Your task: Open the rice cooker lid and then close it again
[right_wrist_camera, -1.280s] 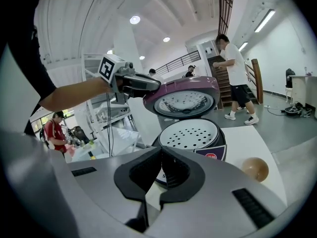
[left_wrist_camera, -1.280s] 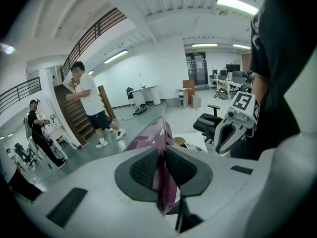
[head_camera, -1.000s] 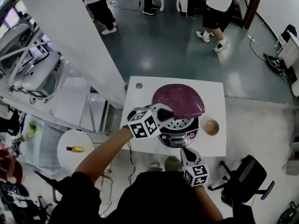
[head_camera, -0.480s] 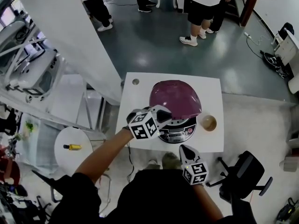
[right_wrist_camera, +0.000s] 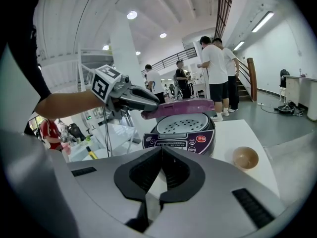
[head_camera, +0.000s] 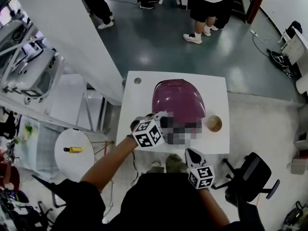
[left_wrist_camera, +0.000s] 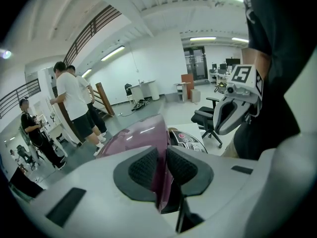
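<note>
left gripper [left_wrist_camera: 162, 165] pinching the purple lid [head_camera: 178, 100] by its front rim, lid low over the rice cooker [right_wrist_camera: 181, 133] on the table [head_camera: 219, 88] — thin grip, it could slip and slam; right gripper [right_wrist_camera: 161, 175] pressed together, empty.

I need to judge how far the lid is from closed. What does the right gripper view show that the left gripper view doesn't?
Only the right gripper view: the gap between the purple lid and the cooker body, the perforated inner plate, a brown bowl on the table, and the left gripper seen side-on at the lid's edge.
Only the left gripper view: its pads clamped on that edge, and the right gripper off to the side.
Both: the lid and the control panel.
</note>
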`<state>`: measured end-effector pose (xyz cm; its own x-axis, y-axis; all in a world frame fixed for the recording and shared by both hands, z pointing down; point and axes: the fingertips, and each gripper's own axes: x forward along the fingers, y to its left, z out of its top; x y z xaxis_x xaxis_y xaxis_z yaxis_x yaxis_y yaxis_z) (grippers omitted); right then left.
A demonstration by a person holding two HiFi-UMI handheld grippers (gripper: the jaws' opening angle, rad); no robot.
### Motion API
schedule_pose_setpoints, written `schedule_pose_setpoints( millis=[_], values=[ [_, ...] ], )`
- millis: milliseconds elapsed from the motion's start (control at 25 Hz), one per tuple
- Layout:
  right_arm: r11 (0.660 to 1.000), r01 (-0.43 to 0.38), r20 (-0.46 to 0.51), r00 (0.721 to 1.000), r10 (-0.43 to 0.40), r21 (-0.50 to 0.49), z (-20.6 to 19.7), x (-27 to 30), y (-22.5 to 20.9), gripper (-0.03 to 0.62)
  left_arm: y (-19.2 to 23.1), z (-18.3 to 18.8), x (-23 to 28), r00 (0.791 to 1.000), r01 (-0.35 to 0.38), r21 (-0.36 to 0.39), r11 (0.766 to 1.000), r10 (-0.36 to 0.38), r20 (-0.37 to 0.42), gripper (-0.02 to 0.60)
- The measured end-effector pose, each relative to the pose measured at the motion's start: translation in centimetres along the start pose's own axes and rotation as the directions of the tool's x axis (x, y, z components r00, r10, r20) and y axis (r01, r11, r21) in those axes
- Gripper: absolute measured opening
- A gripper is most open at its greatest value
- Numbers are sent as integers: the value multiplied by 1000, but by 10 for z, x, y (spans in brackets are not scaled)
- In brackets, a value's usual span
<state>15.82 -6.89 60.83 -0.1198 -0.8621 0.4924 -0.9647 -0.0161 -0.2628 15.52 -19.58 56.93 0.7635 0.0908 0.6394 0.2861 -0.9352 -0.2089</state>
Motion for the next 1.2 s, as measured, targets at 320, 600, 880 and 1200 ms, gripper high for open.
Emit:
schedule_pose_setpoints(
  millis=[320,600,880,1200],
  values=[
    [1000,10,9,1000,-10,11,1,-2,-4,0,-17,-18,16,999,14,5,1000,-14,-29,60],
    [1000,15,8,1000,-15,21,-1,-1,-5,0,-26,-29,26,997,51,-7,999,-51,-53,58],
    [999,18,1,1000,-18,29,-2,1,-4,0,-32,-40,34,993,80,-19,997,-81,-82,58],
    [998,22,-6,1000,-22,52,-4,5,-7,0,-36,-46,39,991,94,-23,995,-96,-97,57]
  ],
)
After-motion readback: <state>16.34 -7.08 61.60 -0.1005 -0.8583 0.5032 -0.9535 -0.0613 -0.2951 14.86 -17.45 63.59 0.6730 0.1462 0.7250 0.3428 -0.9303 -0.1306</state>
